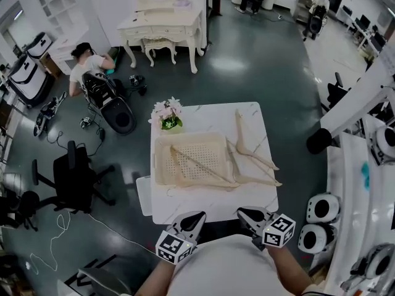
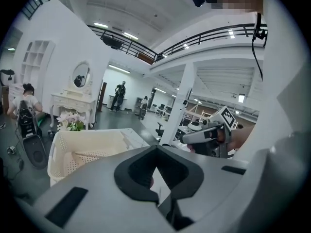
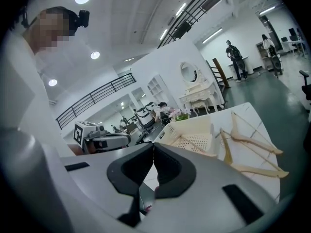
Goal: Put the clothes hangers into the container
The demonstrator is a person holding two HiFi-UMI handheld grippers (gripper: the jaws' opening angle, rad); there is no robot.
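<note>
Hangers [image 1: 256, 159]: where are they; quick? (A)

Two lie loose on the table [image 1: 210, 205], right of the container [image 1: 159, 165]; the nearer one is just beside its right wall, can't tell if touching; a third hanger [image 1: 194, 163] lies slantwise inside already (B)

Jaws? (A)

Left gripper [image 1: 197, 216] and right gripper [image 1: 244, 213] both have jaws pressed together, nothing between them; both hang over the near table edge, close to the body, well short of the hangers (B)

So the step is reach and pick; tips? (A)

My call: spread the right jaws before going in; take the nearer hanger on one straight arm, not at the hook; a flat hanger on a smooth top probably skids, so pinch across its thin side; lift clear of the rim; lay it alongside the one inside so it doesn't perch on the wall (B)

Risks? (A)

Dragging could knock the far hanger, or shove the container toward the flower pot [image 1: 170, 119]; the left could steady the container wall; judgement only (B)
</note>
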